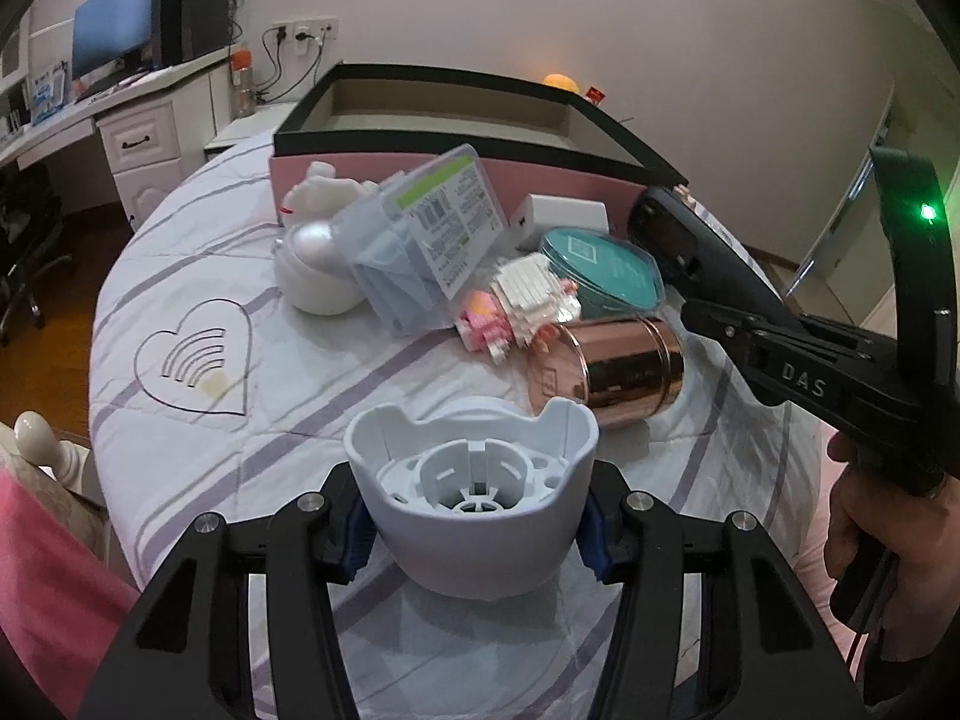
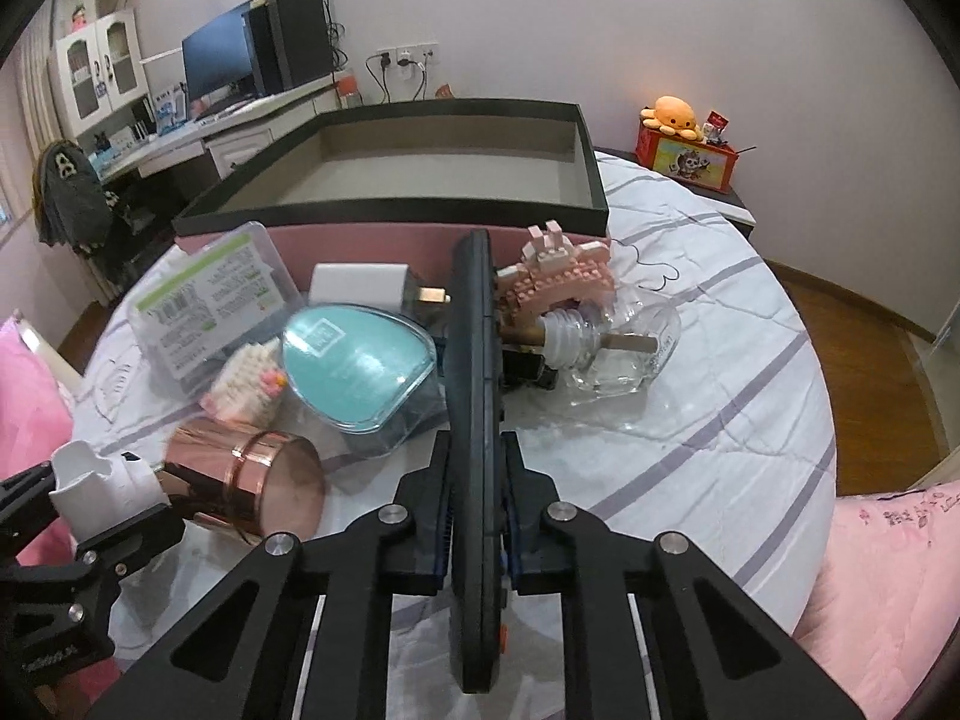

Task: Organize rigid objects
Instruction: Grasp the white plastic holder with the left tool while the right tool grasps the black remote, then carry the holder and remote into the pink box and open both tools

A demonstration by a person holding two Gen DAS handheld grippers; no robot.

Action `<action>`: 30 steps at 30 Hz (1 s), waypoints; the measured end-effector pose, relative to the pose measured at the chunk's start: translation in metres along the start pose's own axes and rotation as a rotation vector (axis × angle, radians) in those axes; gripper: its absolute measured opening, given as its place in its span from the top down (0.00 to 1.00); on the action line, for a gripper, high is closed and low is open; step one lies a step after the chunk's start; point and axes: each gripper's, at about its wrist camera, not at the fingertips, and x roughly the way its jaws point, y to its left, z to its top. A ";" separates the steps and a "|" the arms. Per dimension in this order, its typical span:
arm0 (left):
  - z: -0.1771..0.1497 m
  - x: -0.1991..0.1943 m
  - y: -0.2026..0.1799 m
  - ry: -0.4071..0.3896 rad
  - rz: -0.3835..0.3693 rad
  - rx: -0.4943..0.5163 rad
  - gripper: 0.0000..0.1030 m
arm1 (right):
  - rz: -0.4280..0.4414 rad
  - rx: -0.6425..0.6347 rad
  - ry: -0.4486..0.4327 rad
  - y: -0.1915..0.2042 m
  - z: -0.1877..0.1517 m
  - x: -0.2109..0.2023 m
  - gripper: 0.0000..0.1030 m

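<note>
currently, a white cup (image 1: pixel 480 504) with a scalloped rim is clamped between the blue pads (image 1: pixel 354 531) of the left gripper (image 1: pixel 477 531), its open mouth turned toward the camera so that the ribbed plastic inside is seen. it is held just above the striped cloth (image 1: pixel 240 420) of a round table, near the front edge. in the right wrist view the same cup is seen at the far left, just beside a copper can (image 2: pixel 252 480) that lies on its side.

the right gripper (image 2: pixel 477 498) is clenched on a flat black remote (image 2: pixel 474 420), gripped edge-on so that it stands as a thin dark slab between the jaws and points toward the clutter. in the left wrist view that remote is seen lifted above the table at the right, with a hand (image 1: pixel 870 534) on the gripper's handle.

behind the can, a teal lidded box (image 2: pixel 360 360), a white-and-pink brick figure (image 2: pixel 246 390) and a clear case with a green label (image 2: pixel 210 306) are crowded together. a white charger (image 2: pixel 360 288) lies behind the teal box. a pink brick model (image 2: pixel 564 282) and a clear glass bottle (image 2: pixel 630 354) on its side are found to the right of the remote. a white round figurine (image 1: pixel 315 264) stands at the left of the pile in the left wrist view.

a large tray (image 2: pixel 594 180) with a black rim and pink wall sits behind everything, touching the pile.
</note>
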 end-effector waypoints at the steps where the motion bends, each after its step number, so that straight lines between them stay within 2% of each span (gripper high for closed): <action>1: 0.001 -0.002 0.002 -0.005 0.004 -0.003 0.48 | 0.009 0.007 -0.003 -0.001 0.000 -0.001 0.88; 17: 0.031 -0.024 0.011 -0.062 0.042 -0.015 0.48 | 0.098 0.047 -0.066 0.001 0.009 -0.029 0.88; 24: 0.066 -0.034 0.008 -0.110 0.083 0.002 0.48 | 0.130 0.025 -0.109 0.010 0.030 -0.043 0.87; 30: 0.113 -0.041 0.005 -0.195 0.129 0.014 0.48 | 0.132 -0.002 -0.167 0.015 0.068 -0.050 0.87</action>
